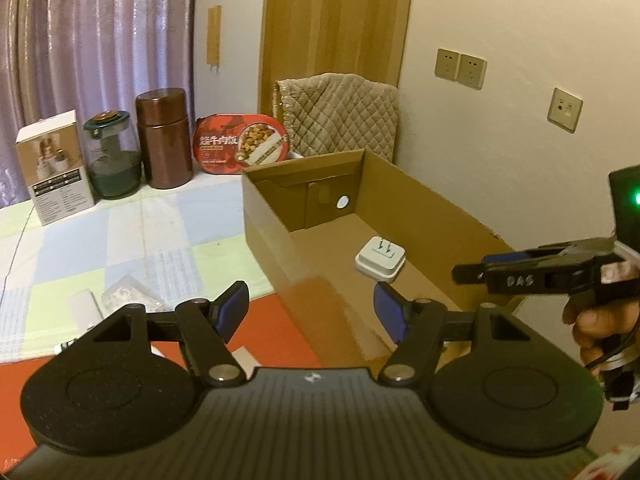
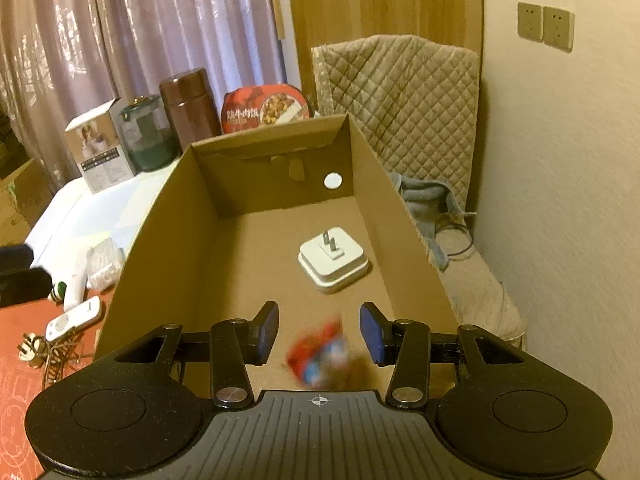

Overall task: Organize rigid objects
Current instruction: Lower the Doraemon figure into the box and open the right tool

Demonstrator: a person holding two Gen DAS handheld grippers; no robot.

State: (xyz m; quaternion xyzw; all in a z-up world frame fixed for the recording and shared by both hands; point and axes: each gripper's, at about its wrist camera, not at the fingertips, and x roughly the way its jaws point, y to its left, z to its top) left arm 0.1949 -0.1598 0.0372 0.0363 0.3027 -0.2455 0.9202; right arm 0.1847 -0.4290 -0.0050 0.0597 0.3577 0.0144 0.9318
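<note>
Cardboard box [image 2: 160,216]: one white plug adapter [image 2: 334,259] mid-floor, one blurred red-blue item [image 2: 320,356] near edge | left gripper [image 1: 311,312]: parted, empty | right gripper [image 2: 319,332]: parted, clear of item

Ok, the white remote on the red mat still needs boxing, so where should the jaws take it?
Across the middle of the slim white remote control, pinching its two long edges from above. It lies flat on the red mat, so only the narrow width fits the jaws. Come from its mat side: a white wand lies close beyond it and tangled cable crowds its lower end.
</note>
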